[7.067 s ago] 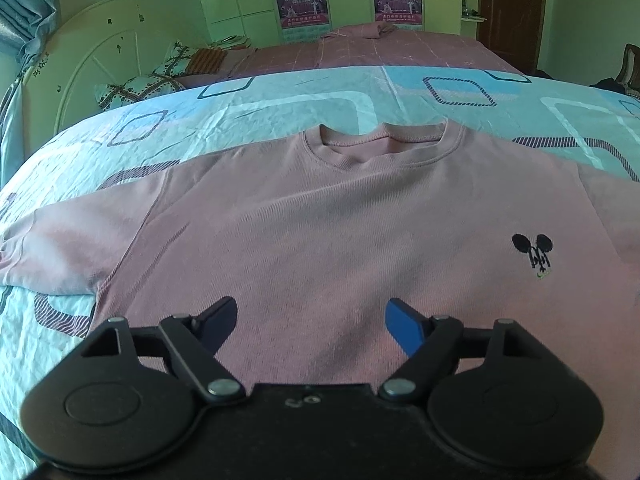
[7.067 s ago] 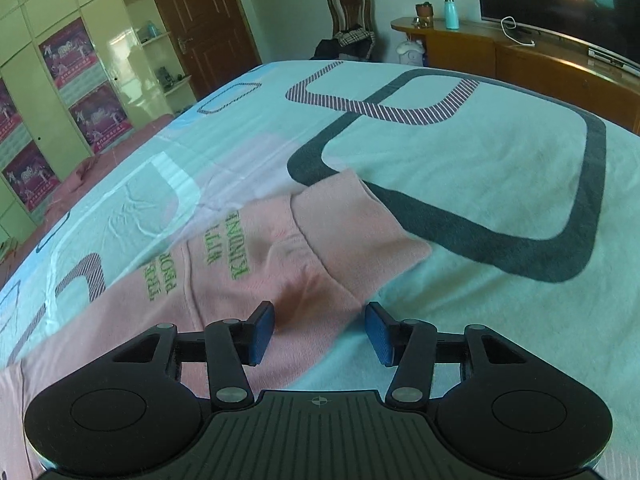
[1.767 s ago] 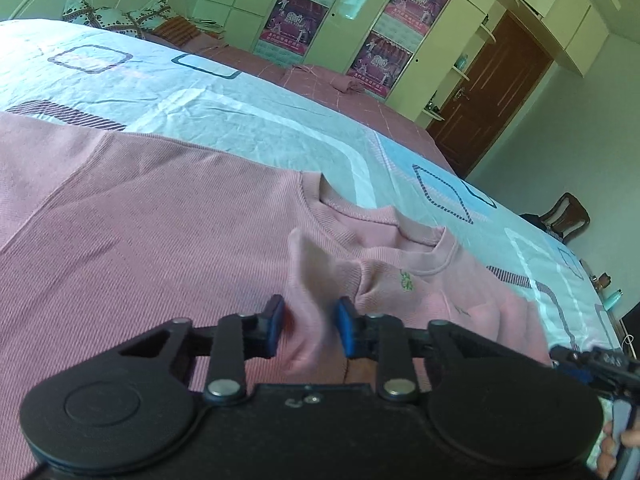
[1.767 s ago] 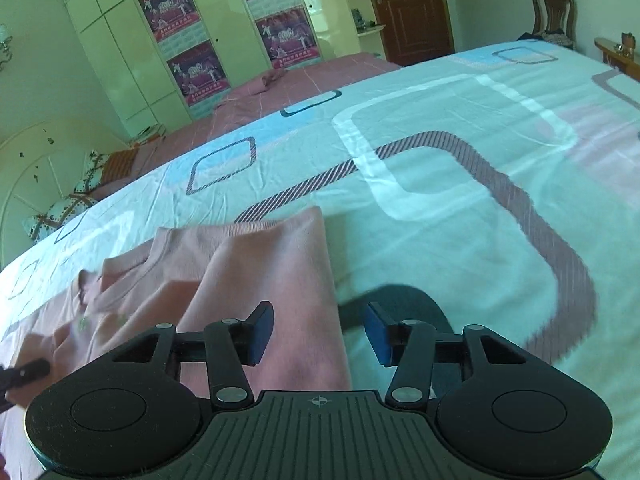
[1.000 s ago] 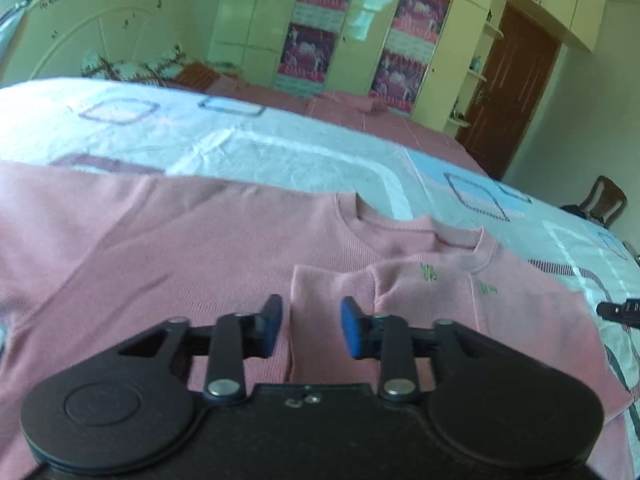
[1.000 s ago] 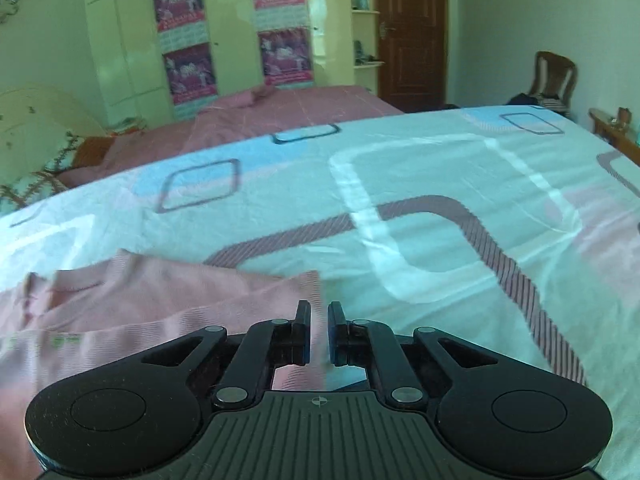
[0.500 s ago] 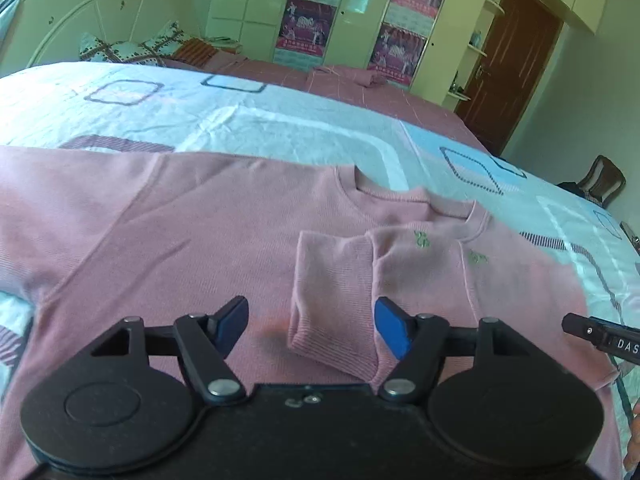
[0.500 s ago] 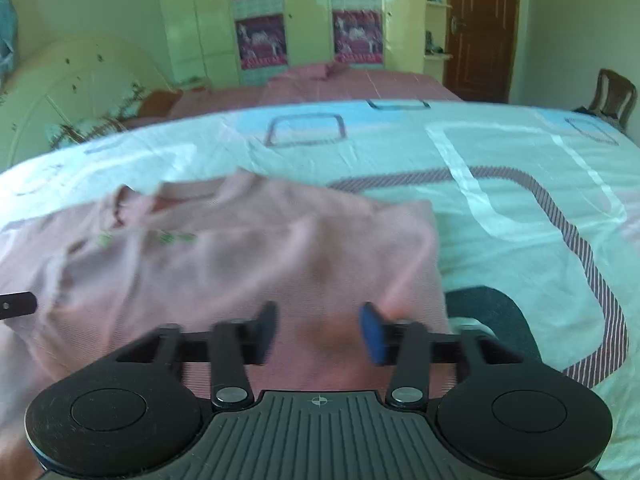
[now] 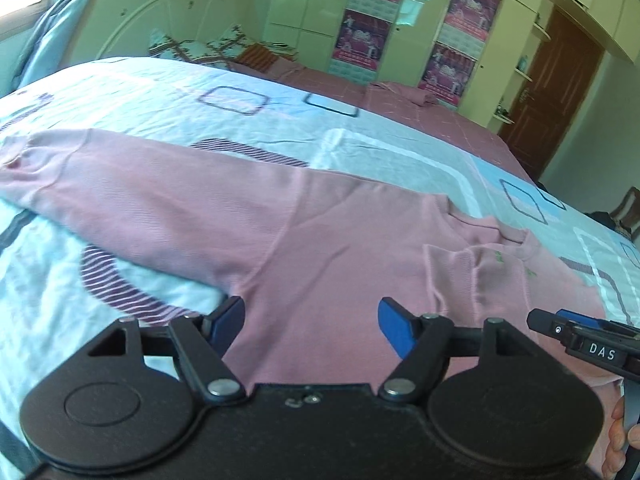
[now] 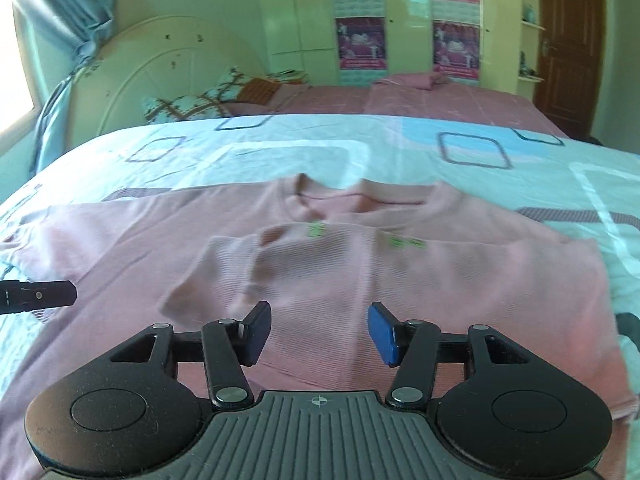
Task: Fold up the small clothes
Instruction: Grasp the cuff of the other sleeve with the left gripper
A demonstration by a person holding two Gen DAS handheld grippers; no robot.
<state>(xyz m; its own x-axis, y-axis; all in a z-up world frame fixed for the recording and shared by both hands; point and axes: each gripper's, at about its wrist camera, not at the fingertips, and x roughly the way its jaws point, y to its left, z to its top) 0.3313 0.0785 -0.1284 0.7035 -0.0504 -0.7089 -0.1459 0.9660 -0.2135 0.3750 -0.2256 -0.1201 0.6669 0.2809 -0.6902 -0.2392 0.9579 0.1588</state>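
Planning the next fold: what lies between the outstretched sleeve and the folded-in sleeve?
Only the sweatshirt's bare pink chest, nothing else on it, shown in the left wrist view.

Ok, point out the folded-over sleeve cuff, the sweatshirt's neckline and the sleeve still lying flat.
folded-over sleeve cuff [image 10: 208, 276], right wrist view, ribbed end.
neckline [image 10: 360, 196], right wrist view, collar opening.
flat sleeve [image 9: 132, 196], left wrist view, mid-sleeve.

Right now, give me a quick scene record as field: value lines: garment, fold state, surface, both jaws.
garment: pink sweatshirt, lying flat, neckline away from the cameras
fold state: right sleeve folded across the chest; left sleeve spread out straight
surface: patterned bedsheet
left gripper: jaws apart, just been opening, nothing clamped, above the sweatshirt near the left armpit
right gripper: jaws apart, recently opened, nothing clamped, above the folded part
background: headboard, wardrobe with posters, door
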